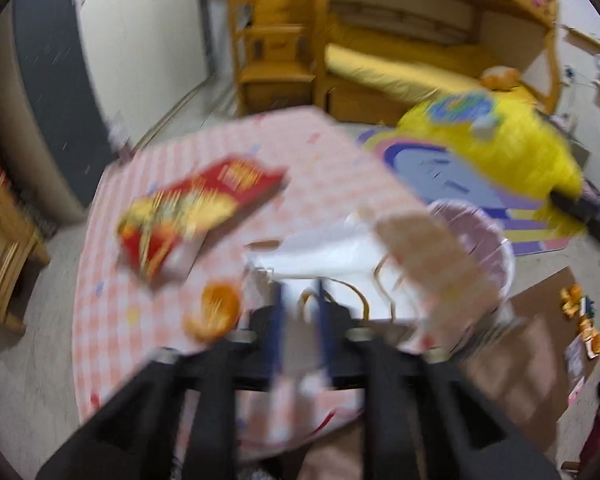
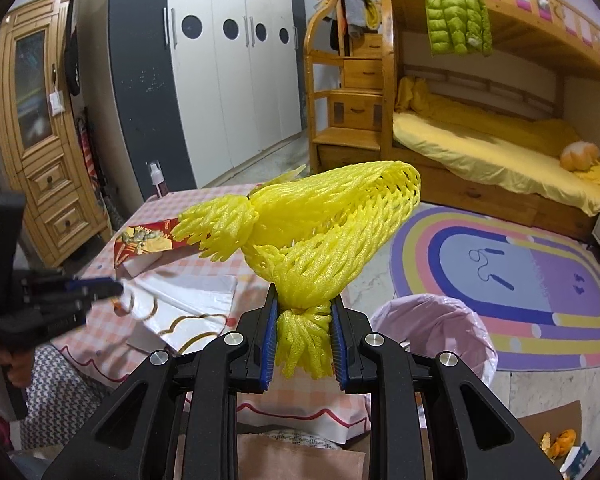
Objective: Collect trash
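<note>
My right gripper (image 2: 304, 312) is shut on a yellow foam fruit net (image 2: 320, 224) and holds it up above the table edge, near a bin lined with a pink bag (image 2: 440, 328). The net also shows in the blurred left wrist view (image 1: 496, 148). My left gripper (image 1: 300, 300) hovers over a white plastic bag (image 1: 332, 256) on the pink checked table (image 1: 204, 168); its jaws stand a little apart with nothing between them. A red snack wrapper (image 1: 196, 208) and an orange peel (image 1: 216, 316) lie on the table. The pink-lined bin shows there too (image 1: 476, 240).
A rainbow rug (image 2: 520, 280) covers the floor to the right. A wooden bunk bed (image 2: 480, 140) stands behind it, white wardrobes (image 2: 228, 80) at the back, a wooden cabinet (image 2: 40, 140) at left. A cardboard sheet with orange peels (image 1: 580, 312) lies on the floor.
</note>
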{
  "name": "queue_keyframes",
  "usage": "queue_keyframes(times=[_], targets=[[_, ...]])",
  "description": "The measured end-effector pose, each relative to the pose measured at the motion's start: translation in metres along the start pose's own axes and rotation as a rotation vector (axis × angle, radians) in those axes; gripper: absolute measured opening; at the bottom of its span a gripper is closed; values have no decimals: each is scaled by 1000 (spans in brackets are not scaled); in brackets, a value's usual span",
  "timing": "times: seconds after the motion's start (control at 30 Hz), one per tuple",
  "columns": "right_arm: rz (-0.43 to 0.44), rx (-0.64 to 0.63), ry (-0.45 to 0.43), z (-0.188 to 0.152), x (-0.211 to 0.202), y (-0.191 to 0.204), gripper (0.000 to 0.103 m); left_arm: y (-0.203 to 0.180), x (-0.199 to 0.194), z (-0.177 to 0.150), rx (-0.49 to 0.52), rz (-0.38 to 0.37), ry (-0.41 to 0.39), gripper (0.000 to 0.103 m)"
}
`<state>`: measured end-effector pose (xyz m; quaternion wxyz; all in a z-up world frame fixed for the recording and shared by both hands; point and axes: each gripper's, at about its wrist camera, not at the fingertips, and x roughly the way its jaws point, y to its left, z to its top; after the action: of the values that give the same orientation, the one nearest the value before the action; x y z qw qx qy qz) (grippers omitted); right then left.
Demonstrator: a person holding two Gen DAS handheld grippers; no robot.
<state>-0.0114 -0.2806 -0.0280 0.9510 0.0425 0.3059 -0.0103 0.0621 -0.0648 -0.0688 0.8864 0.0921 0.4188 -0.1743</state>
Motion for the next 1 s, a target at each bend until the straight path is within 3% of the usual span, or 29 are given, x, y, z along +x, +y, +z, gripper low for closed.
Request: queue_keyframes(times=[0.03,0.13,0.27,0.4,0.57,0.77,0.93,1.0], targets=[[3,0,-1,0,0,0,24,6,0,-8,-27,1,-2,49],[12,-3,-1,2,1,4,24,16,-5,-22,-63,-16,-15,51],[24,-9,6,2,2,10,24,0,-1,-22,-7,-21,-28,63],[19,-18,7,2,0,10,24,-10,25,-9,2,-31,8,63],[3,-7,10,2,0,2,24,8,57,26,-49,-34,27,54],[-6,3,33,1,10,-3,24,21,98,41,-42,-18,118,49],[-5,4,50,-1,19,-3,24,17,110,43,40,-10,133,46],[-5,3,53,-1,20,-2,24,14,108,42,65,-16,129,39]])
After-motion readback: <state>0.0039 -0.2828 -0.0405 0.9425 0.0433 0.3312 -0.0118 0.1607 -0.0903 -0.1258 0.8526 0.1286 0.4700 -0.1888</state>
